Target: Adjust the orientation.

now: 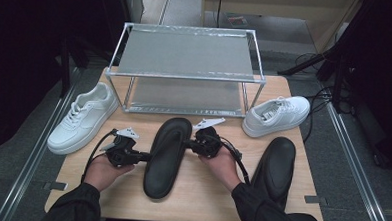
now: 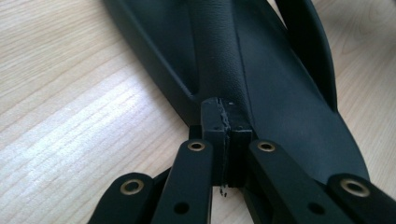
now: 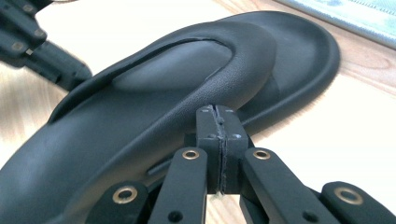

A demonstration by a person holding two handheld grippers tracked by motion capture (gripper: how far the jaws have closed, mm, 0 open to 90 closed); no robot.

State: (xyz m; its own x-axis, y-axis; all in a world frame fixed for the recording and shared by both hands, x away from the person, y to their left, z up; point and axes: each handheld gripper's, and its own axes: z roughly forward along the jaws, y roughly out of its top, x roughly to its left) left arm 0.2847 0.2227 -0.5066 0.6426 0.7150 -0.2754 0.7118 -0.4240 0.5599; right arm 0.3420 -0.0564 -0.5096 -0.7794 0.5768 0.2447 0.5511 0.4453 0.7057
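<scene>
Pale wood forms the worktop, with dark floor and cables around it and a two-tier metal shoe rack standing at its far edge. One white sneaker lies left of the rack, another white sneaker right of it, and a second black sandal rests near the right front edge. The black sandal in hand lies lengthwise in the middle of the worktop, just in front of the rack, toe toward it. The left gripper meets the sandal's left edge and the right gripper meets it from the right, near the strap. In each gripper view the fingers are pressed flat together with nothing between them: the left gripper's tips butt against the base of the sandal's strap, and the right gripper's tips sit against the strap's outer side. The step looks like nudging or squaring up the sandal between two closed tools, probably before it goes onto the rack. To lift it, a judgement only, at least one pair of fingers would have to spread and take the strap or the sole edge, since closed tips can merely push and might slide the sandal askew
</scene>
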